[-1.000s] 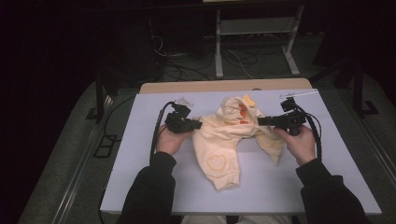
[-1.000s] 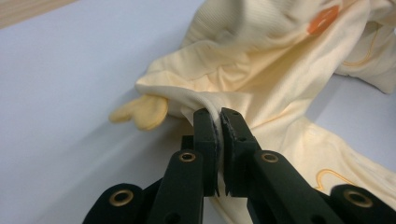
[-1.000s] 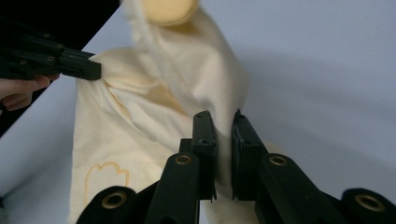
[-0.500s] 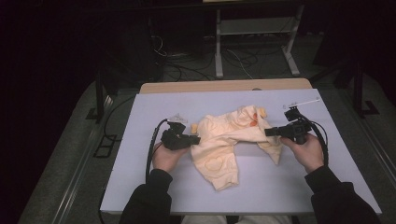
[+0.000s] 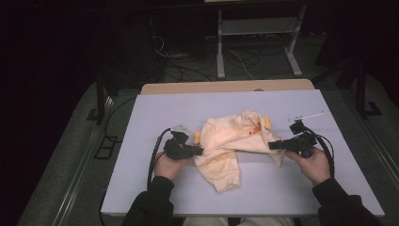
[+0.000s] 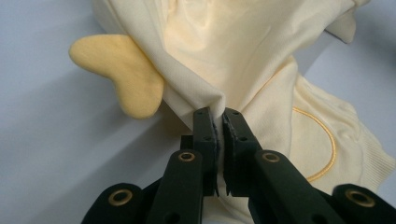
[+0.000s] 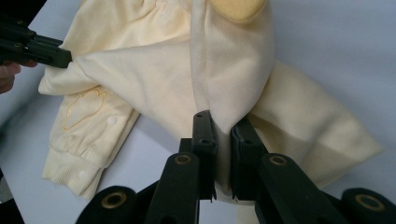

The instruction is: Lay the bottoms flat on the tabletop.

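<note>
Cream garment (image 5: 230,146) with yellow embroidered outlines and an orange patch, on a pale lavender table (image 5: 155,117)

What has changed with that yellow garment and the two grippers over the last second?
Both grippers, left and right, came down and toward the person, drawing the cream garment with them until it sags onto the table. Unchanged: each gripper stays clamped on a fold of the cloth, and the garment is still crumpled.

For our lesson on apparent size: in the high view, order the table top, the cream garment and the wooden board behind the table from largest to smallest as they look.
1. table top
2. cream garment
3. wooden board, a thin strip; the table hides the rest, so its true size is unsure.
</note>
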